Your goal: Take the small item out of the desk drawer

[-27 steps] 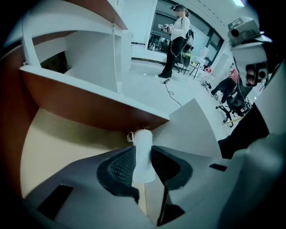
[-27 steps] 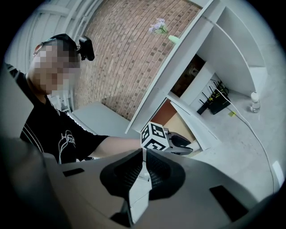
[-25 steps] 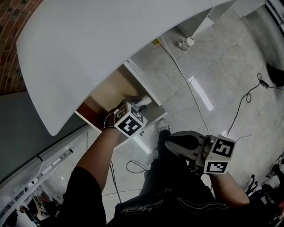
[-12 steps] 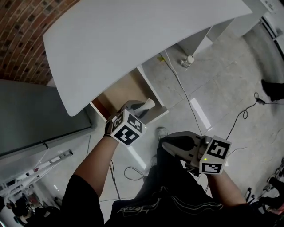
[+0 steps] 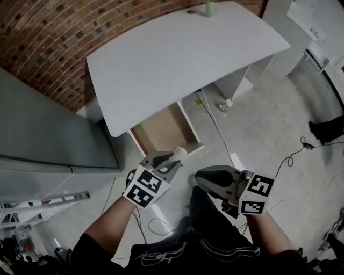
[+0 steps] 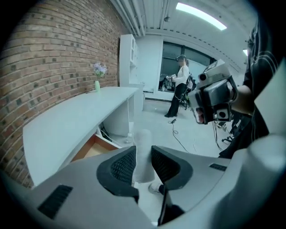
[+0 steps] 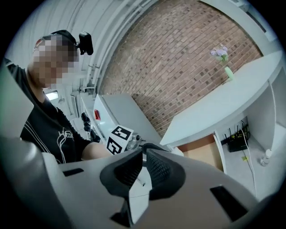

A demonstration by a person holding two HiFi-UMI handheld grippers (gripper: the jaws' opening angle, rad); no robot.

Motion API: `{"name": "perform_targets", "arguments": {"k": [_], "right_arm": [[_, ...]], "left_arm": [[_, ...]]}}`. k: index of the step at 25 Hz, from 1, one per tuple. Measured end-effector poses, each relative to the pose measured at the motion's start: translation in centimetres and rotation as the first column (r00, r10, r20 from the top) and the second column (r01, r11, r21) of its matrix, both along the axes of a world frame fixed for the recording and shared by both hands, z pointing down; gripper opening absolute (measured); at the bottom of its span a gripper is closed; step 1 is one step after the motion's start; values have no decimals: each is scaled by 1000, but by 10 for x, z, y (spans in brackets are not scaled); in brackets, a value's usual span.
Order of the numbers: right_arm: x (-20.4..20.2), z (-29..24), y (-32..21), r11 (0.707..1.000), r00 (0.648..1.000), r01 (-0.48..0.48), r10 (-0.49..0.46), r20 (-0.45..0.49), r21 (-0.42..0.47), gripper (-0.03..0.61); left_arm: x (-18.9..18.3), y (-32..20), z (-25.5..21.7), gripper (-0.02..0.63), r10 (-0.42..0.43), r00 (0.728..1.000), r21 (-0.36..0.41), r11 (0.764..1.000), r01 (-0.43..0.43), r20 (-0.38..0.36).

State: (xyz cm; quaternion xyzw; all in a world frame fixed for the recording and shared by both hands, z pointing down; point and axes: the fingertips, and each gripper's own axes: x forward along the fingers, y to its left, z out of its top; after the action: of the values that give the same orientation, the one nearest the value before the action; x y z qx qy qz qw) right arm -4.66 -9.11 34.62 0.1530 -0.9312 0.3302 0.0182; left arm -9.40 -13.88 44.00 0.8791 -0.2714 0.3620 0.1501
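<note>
A small white cylinder (image 5: 180, 154) sticks out between the fingers of my left gripper (image 5: 173, 159), which is shut on it. In the left gripper view the cylinder (image 6: 143, 147) stands upright between the dark ribbed pads. The gripper holds it in the air, just in front of the open wooden drawer (image 5: 160, 129) under the white desk (image 5: 183, 59). My right gripper (image 5: 200, 175) hangs beside it to the right. Its jaws are together in the right gripper view (image 7: 144, 169), with nothing held.
A green vase (image 5: 210, 8) stands at the desk's far edge. A small bottle (image 5: 228, 103) and cables (image 5: 215, 126) lie on the tiled floor under the desk. A grey cabinet (image 5: 48, 134) is at the left, a brick wall (image 5: 59, 37) behind. A person (image 6: 181, 85) stands far off.
Both grippers have risen. The left one has lifted the white cylinder up out of the drawer. The head view has swung to take in the whole desk.
</note>
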Motion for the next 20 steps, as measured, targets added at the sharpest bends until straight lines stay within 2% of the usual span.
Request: {"name": "perform_targets", "arguments": {"k": [3, 7, 9, 12, 16, 20], "right_arm": [[-8, -27, 20, 999, 999, 13, -11, -45, 43, 57], [-16, -62, 47, 996, 997, 21, -14, -79, 85, 57], [-18, -80, 58, 994, 996, 5, 4, -84, 112, 57], [-23, -107, 74, 988, 997, -16, 27, -75, 151, 57], [-33, -145, 97, 977, 998, -43, 52, -38, 211, 57], [-33, -163, 111, 971, 997, -69, 73, -9, 231, 57]], "left_arm": [[-5, 26, -53, 127, -54, 993, -11, 999, 53, -105], [-13, 59, -123, 127, -140, 955, -20, 990, 140, -260], [-19, 77, -152, 127, -183, 922, -44, 983, 179, -341], [-31, 104, -193, 127, -239, 849, -84, 971, 226, -471], [-48, 135, -237, 127, -256, 788, -69, 962, 263, -559], [-53, 158, -263, 127, -248, 759, -45, 960, 278, -602]]}}
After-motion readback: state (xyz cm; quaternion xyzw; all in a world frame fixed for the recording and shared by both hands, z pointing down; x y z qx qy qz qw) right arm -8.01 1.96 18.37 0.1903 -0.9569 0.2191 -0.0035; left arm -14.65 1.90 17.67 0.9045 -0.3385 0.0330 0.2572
